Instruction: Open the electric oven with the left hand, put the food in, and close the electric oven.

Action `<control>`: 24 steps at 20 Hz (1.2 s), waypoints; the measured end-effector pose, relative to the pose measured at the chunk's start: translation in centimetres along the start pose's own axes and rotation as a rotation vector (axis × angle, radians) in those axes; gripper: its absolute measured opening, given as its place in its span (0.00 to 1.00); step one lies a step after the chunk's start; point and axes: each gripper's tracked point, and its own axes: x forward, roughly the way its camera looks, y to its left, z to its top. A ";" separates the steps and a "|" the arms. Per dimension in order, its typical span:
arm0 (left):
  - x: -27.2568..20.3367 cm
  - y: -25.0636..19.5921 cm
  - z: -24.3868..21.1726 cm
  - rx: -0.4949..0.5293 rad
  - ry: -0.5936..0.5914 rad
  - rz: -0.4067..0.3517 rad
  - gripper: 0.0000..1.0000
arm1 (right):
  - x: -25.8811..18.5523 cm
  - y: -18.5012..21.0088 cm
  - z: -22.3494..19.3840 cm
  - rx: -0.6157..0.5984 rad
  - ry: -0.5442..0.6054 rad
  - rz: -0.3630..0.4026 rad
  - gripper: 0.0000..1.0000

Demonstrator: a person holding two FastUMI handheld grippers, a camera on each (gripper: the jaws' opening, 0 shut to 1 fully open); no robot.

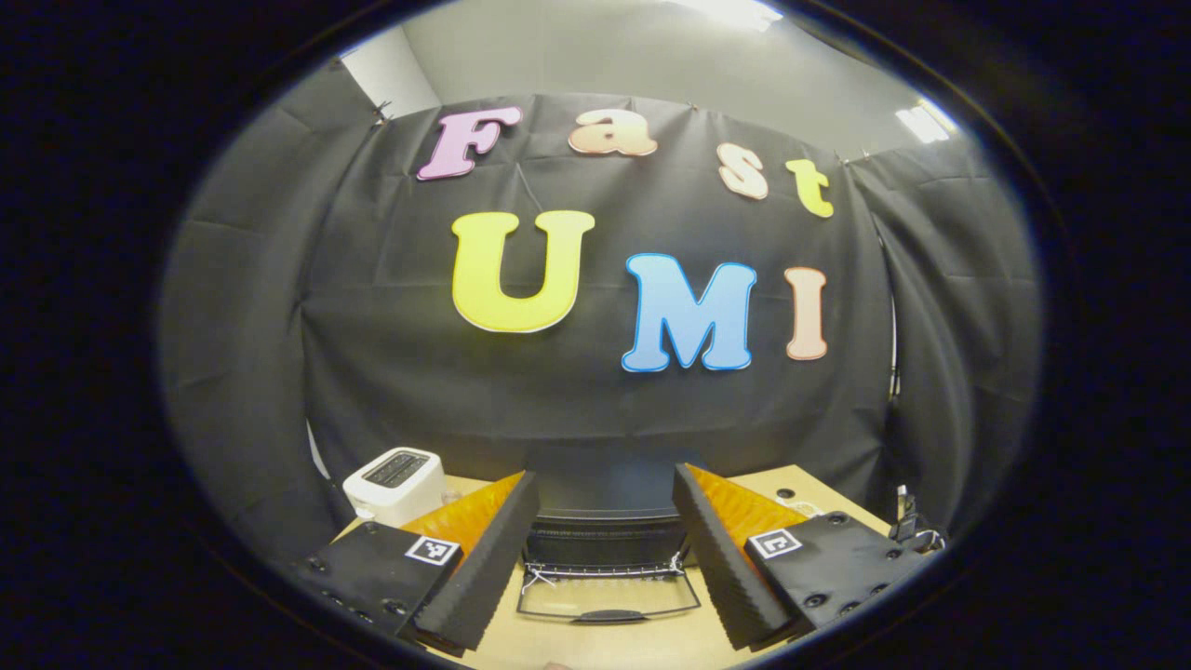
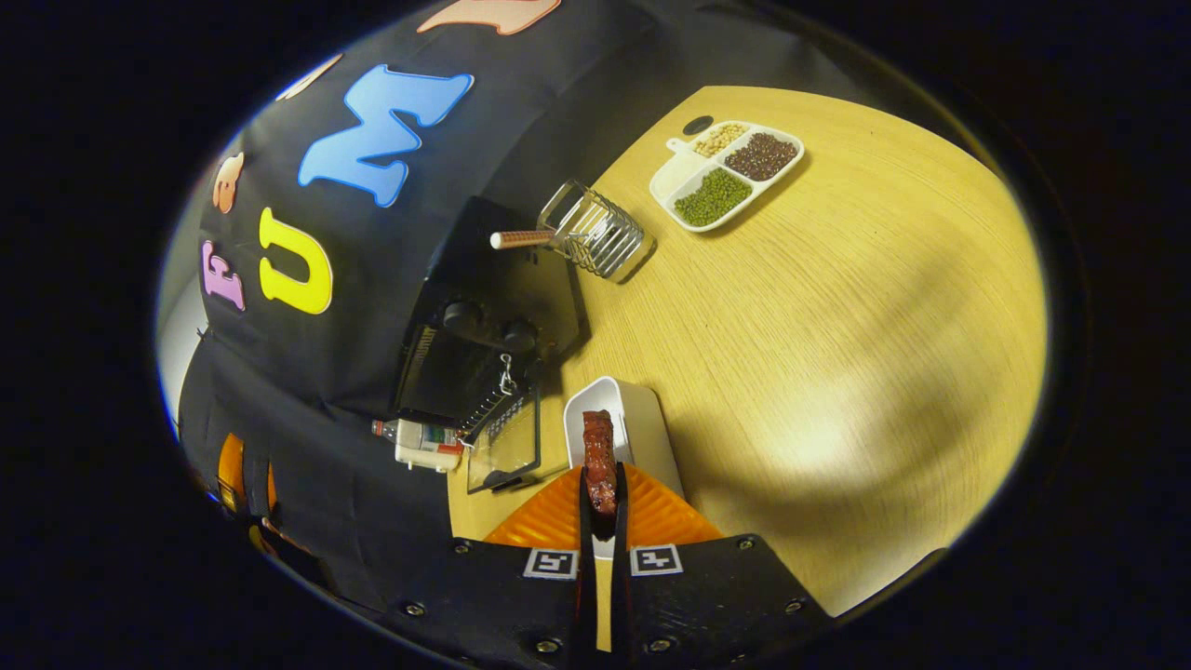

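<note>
The oven [image 2: 484, 326] is sitting on the wooden table [image 2: 837, 326] with its glass door [image 1: 609, 591] lying open toward the viewer, and the right gripper [image 2: 602, 489] is pinching a dark reddish strip of food [image 2: 598, 456] between its nearly closed fingers, just above a white dish [image 2: 642, 419]. To do this step well, the food should be travelling level through the oven's mouth (clear of the dropped door). The left gripper [image 1: 605, 558] is hanging wide open, holding nothing, seemingly just before the door.
</note>
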 end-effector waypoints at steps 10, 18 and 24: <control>0.4 5.1 0.6 -0.036 -0.032 -0.046 1.00 | -1.8 12.8 -0.4 -0.016 -0.090 0.209 0.06; -0.4 9.8 -0.6 -0.027 -0.011 -0.005 1.00 | 7.2 19.3 -0.8 -0.038 -0.056 0.225 0.06; -1.9 14.7 -1.8 -0.042 0.019 0.079 0.97 | 16.7 20.2 -1.1 0.049 -0.043 0.147 0.06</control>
